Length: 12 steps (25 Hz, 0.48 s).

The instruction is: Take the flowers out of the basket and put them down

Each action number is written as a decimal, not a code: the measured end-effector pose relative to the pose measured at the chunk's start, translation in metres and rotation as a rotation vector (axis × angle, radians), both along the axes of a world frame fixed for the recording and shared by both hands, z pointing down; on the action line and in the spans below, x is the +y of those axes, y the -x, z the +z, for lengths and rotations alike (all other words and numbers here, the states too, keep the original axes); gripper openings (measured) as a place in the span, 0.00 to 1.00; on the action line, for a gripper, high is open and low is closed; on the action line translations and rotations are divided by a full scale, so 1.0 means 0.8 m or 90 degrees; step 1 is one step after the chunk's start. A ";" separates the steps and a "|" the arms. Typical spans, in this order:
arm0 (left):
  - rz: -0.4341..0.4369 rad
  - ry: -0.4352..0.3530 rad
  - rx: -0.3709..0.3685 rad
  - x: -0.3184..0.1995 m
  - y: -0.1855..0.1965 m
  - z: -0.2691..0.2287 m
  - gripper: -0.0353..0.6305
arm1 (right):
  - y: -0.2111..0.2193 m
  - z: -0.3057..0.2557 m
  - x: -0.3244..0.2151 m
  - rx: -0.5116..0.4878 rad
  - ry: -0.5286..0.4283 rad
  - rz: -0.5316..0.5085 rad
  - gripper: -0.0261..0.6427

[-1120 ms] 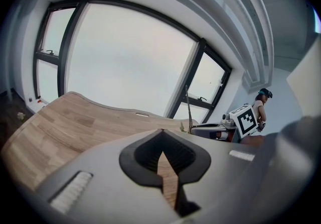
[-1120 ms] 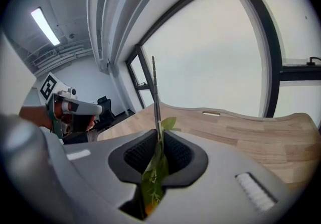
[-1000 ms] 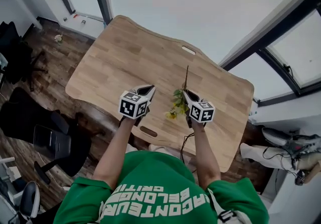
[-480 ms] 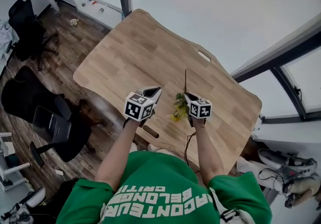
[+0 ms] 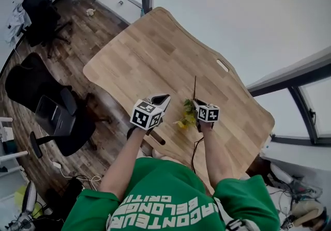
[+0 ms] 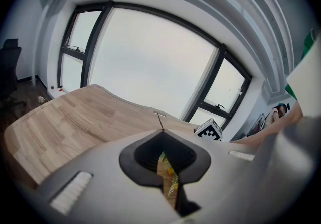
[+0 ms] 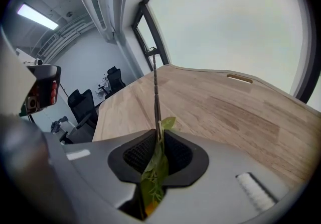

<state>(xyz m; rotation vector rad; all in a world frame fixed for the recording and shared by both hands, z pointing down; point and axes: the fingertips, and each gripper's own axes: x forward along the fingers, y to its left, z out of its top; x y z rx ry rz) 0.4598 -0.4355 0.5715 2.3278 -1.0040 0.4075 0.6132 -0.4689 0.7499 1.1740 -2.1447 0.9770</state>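
A sprig of flowers point(image 5: 185, 114) with yellow blooms, green leaves and a thin dark stem hangs just above the wooden table point(image 5: 155, 54), near its front edge. My right gripper point(image 5: 194, 103) is shut on it, pads pressed on the leafy part point(image 7: 155, 162), and the stem point(image 7: 156, 92) points away over the table. My left gripper point(image 5: 162, 99) hovers just left of the flowers with its jaws together and nothing in them. Through its narrow slit the flowers point(image 6: 168, 174) show beyond. No basket is in view.
The table has a handle slot at its far side point(image 5: 223, 65) and another near the front edge point(image 5: 155, 137). Black office chairs point(image 5: 57, 121) stand on the wooden floor at left. Large windows run behind the table.
The head camera has swung, so the table sits further right in the picture. Both grippers and the held flowers stay in much the same spot over the table's front edge.
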 end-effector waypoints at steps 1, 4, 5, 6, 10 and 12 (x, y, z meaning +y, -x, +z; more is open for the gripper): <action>-0.004 0.001 -0.001 -0.001 0.002 0.001 0.08 | 0.001 0.004 -0.003 0.000 0.003 -0.003 0.13; -0.014 0.004 -0.007 -0.001 0.009 0.003 0.08 | 0.009 0.015 -0.008 -0.003 0.012 -0.010 0.13; -0.017 0.005 -0.008 -0.001 0.011 0.004 0.08 | 0.012 0.019 -0.009 -0.006 0.016 -0.014 0.14; -0.020 0.007 -0.009 0.000 0.012 0.005 0.08 | 0.014 0.023 -0.009 -0.009 0.021 -0.017 0.14; -0.030 0.014 -0.014 0.002 0.017 0.010 0.08 | 0.014 0.042 -0.011 -0.001 0.041 -0.018 0.15; -0.036 0.017 -0.018 0.004 0.021 0.012 0.08 | 0.014 0.047 -0.012 0.007 0.048 -0.011 0.16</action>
